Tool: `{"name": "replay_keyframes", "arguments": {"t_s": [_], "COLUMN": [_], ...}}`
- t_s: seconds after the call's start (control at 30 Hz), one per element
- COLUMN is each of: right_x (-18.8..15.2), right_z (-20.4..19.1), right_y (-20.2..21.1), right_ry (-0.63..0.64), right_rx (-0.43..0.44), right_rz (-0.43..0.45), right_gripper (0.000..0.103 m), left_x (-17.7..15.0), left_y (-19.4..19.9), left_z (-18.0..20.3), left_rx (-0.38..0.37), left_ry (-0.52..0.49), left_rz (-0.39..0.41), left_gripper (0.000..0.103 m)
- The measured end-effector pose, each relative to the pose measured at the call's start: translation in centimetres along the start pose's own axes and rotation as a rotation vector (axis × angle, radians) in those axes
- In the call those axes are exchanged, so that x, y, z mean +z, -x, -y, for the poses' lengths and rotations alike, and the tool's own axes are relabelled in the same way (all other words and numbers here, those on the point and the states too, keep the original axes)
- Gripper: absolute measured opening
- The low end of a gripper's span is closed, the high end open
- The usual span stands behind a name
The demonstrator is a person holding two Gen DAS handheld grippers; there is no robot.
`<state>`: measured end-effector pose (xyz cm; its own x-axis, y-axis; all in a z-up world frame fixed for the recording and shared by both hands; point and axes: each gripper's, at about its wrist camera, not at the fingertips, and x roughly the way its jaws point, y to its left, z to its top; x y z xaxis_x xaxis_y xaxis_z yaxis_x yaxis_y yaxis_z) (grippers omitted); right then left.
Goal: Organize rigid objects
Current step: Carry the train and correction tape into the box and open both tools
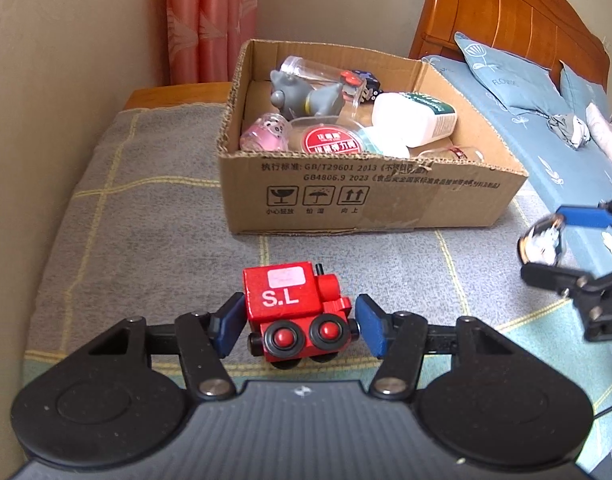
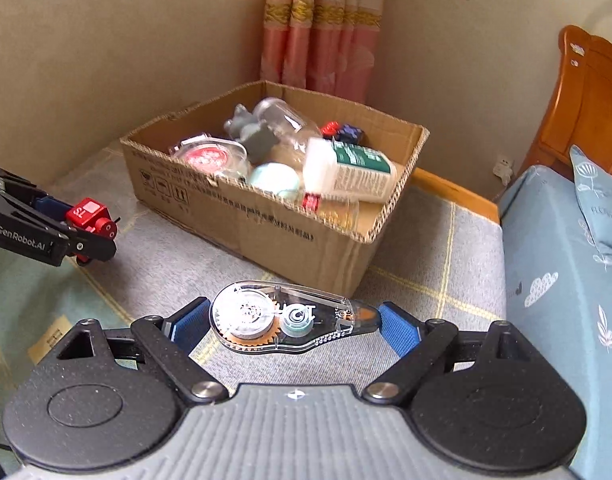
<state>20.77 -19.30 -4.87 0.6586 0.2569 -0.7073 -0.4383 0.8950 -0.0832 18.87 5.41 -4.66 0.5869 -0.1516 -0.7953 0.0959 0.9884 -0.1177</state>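
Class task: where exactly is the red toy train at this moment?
In the left wrist view the red toy train sits low and central, between the fingers of the left hand-held gripper, over the grey blanket in front of the cardboard box.

One cardboard box [image 1: 370, 200], one red toy train [image 1: 297, 312], one correction-tape dispenser [image 2: 281, 320].

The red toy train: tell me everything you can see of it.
The red toy train looks like painted wood: a boxy cab marked "S.L" with a pale sticker on top, a rounded boiler, a thin black chimney, black wheels with red hubs. It sits between the blue pads of the left claw, which look closed on its sides, above the grey checked blanket.
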Motion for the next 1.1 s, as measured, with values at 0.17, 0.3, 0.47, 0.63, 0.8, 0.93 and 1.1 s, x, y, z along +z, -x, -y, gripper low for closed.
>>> {"name": "replay_keyframes", "arguments": {"t_s": [0.17,0.3,0.47,0.63,0.8,0.93,1.1], "right_x": [2.1,4.2,7.4,10.4,12.9,14.4,15.1], "right_z": [0.3,0.6,1.7,3.2,4.7,5.7,6.5], "right_y": [1.1,1.0,-0.7,-3.9,-7.5,-9.8,-11.6], "right_ry": [0.027,0.041,0.052,0.043,0.005,-0.028,-0.063], "right_rx": [0.024,0.023,0.027,0.018,-0.014,-0.05,-0.057], "right_rz": [0.039,0.074,0.083,0.057,0.02,0.004,-0.023], "right_gripper": [0.093,0.093,0.093,0.093,0.093,0.093,0.097], "left_x": [0.2,0.9,2.4,4.7,7.5,9.6,11.9], "left_y": [1.4,2.2,3.2,3.6,2.9,1.8,0.3], "left_z": [0.1,0.3,0.6,1.1,1.9,2.6,3.1], "left_rx": [-0.003,-0.003,0.014,-0.013,-0.022,-0.025,-0.024], "left_ry": [-0.021,-0.035,-0.067,-0.107,-0.158,-0.18,-0.181], "left_rz": [0.004,0.005,0.034,0.044,0.058,0.066,0.055], "left_gripper": [0.059,0.059,0.059,0.059,0.059,0.059,0.059]}}
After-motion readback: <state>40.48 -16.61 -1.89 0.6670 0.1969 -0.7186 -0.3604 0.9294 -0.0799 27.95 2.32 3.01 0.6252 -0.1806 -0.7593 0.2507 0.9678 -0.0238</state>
